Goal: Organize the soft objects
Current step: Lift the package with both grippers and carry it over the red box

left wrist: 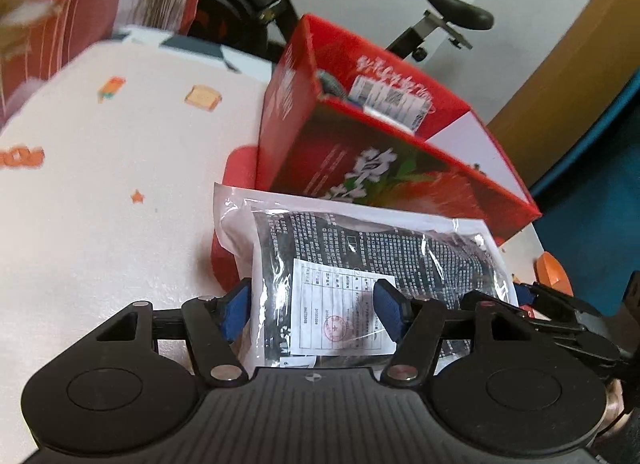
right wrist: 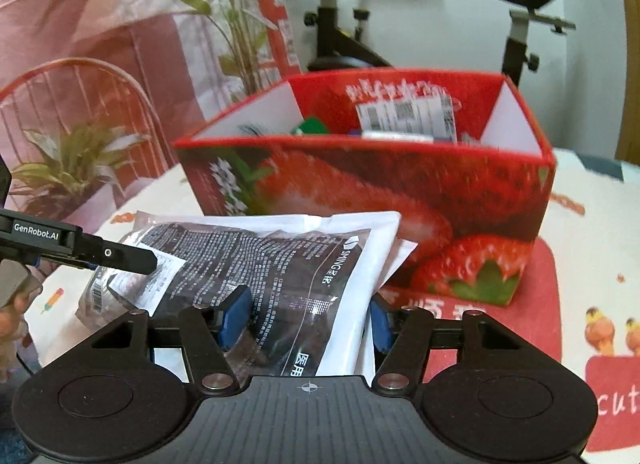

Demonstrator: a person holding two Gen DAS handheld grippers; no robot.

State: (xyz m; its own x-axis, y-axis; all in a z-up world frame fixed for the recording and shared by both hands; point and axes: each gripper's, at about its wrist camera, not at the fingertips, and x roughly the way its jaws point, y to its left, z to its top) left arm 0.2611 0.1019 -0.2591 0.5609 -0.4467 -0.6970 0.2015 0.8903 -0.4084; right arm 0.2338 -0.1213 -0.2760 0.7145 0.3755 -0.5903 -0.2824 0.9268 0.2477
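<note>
In the left wrist view, a flat plastic packet of dark printed material is seen between the blue pads of the left tool, which appears clamped across its near end; the packet is raised above the white patterned bench, with its far edge just before the red strawberry box. The box stands open and some packs are already seen inside it, so part of the sorting is judged done, while this packet is not yet in. The left tool is angled downward toward the box. In the right wrist view, the same packet is seen lying between the pads of the right tool, which are set against its sides, so a two-handed hold is judged. The left tool is seen gripping the packet's left end. The right tool is aimed downward and forward at the box, which stands close behind the packet. Lifting the packet over the front wall is judged to remain.
</note>
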